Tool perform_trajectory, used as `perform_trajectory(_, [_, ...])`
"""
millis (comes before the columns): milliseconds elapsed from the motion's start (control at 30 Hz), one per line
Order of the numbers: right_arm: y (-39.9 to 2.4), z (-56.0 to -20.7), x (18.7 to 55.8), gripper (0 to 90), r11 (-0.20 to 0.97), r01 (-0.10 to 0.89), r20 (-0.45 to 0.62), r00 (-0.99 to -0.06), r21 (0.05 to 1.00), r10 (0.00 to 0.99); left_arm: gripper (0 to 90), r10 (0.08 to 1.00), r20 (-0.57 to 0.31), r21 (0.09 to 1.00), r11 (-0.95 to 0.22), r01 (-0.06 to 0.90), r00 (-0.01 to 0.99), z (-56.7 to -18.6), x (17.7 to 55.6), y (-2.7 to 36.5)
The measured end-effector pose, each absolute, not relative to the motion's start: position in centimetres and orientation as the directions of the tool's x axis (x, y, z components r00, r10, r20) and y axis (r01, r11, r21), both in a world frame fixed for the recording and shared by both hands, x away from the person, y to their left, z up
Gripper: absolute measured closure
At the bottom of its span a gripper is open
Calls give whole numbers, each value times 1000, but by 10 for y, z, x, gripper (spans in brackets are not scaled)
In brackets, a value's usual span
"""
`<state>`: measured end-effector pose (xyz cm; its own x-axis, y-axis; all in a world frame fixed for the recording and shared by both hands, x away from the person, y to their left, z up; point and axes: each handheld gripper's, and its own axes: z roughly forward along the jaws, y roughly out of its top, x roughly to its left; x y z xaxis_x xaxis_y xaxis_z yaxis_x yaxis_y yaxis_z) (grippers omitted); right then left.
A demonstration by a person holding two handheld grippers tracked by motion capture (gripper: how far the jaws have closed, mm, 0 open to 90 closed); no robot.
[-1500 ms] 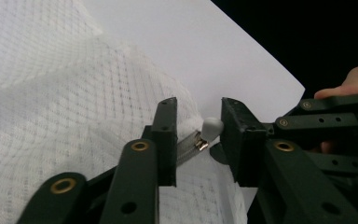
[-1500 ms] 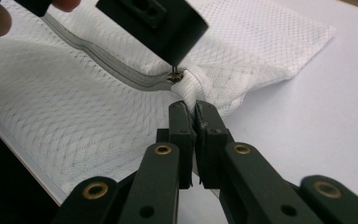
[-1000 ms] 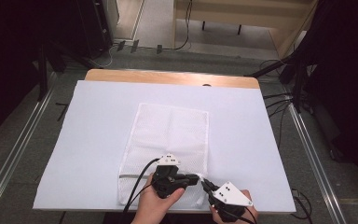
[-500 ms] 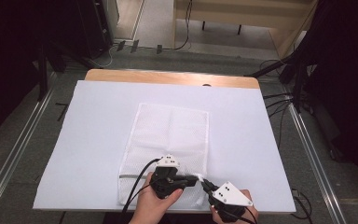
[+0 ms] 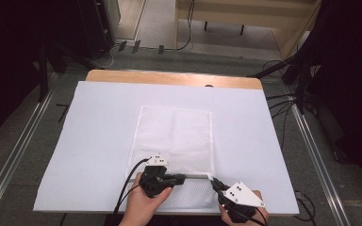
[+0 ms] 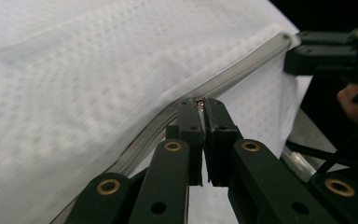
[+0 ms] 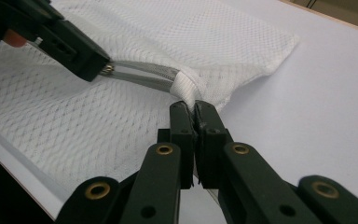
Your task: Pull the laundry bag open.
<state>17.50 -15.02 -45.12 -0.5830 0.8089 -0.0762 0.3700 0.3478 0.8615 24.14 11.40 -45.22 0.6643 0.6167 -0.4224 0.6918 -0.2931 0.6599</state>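
Down at the near edge of the worktop [image 5: 99, 122], which is covered in a white sheet, there's a white mesh laundry bag [image 5: 176, 136] lying flat, roughly in the middle, long side running away from the person.

Going left to right: the left gripper [image 5: 183, 178] has its jaws pressed together on what looks like the zipper pull [image 6: 199, 105], a tiny metal bit right at the tips. From its own camera you can see the zipper [image 6: 242, 70] running off toward the bag's corner. Over on the right, the right gripper [image 5: 215, 181] is clamped on the fabric tab [image 7: 189, 91] at the end of the zipper, jaws tight with the white cloth pinched between them. The zipper strip is pulled straight between the two, and the mesh lifts a little there.

How it'll handle, my guess: super light and totally floppy, no stiffness at all, so it bunches and drags if you tug it anywhere but the seam. Mesh is grippy enough but snags easily, so I wouldn't pinch the open weave hard. The zipper tape is the only firm line on it, so that's the place to hold. The pull is small and smooth metal, probably the bit most likely to slip out. Holding the end tab against it seems right, otherwise the whole bag just slides along the sheet.
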Motion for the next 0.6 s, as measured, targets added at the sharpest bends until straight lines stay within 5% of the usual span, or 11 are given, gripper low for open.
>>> perform_trajectory(600, [-164,-451,180,891,330,407,-58,-552,852,832,877,732,-420,602,-218,768,537,-455,234,213])
